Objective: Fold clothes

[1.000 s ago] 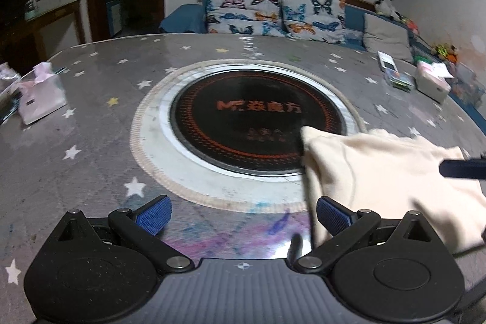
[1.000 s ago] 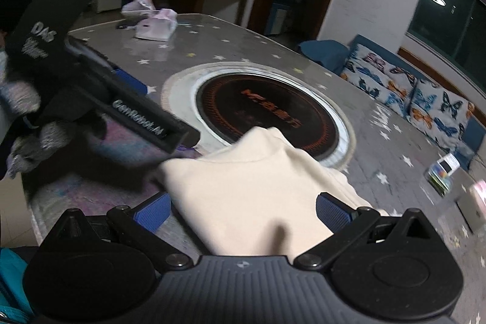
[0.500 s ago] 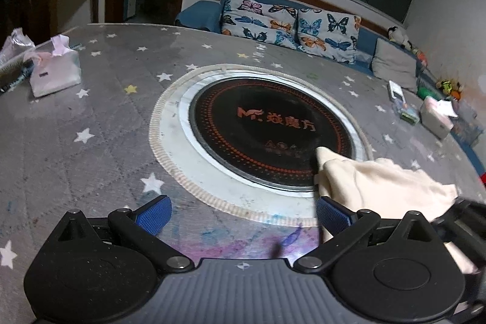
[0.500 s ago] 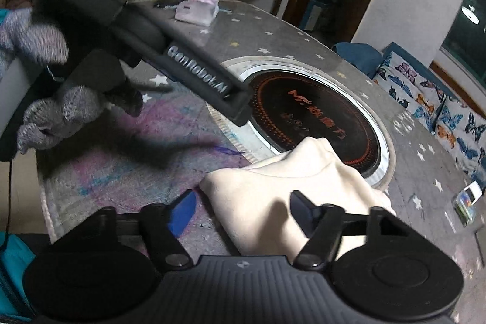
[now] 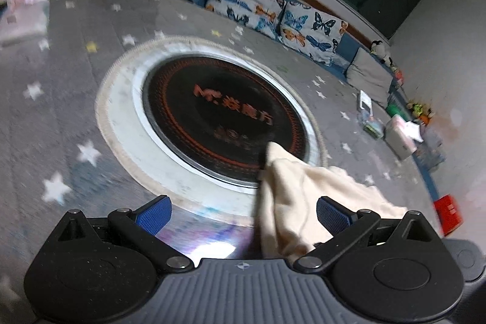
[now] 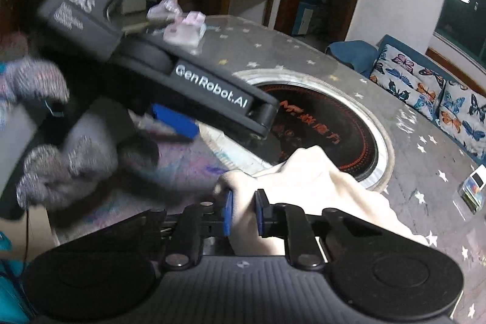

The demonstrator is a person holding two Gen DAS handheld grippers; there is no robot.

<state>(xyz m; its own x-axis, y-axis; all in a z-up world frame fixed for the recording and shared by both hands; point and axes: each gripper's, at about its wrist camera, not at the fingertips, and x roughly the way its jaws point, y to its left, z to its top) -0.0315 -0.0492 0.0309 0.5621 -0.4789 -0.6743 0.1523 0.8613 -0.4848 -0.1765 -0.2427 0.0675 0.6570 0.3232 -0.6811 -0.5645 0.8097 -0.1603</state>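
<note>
My right claw [image 6: 243, 213] is clamped on a bunched edge of the cream garment [image 6: 319, 190] near the table's [image 6: 425, 141] near edge. My left claw [image 5: 243, 211] gapes wide, holding nothing — the garment [image 5: 303, 193] rises beside its right finger. Beyond, the cloth overlaps the black central hotplate [image 5: 218, 111].

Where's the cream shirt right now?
In the right wrist view the shirt lies on the table's near edge, overlapping the black disc, pinched by the right gripper.

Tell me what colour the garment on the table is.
Plain cream garment, no pattern; clearest in the right wrist view.
</note>
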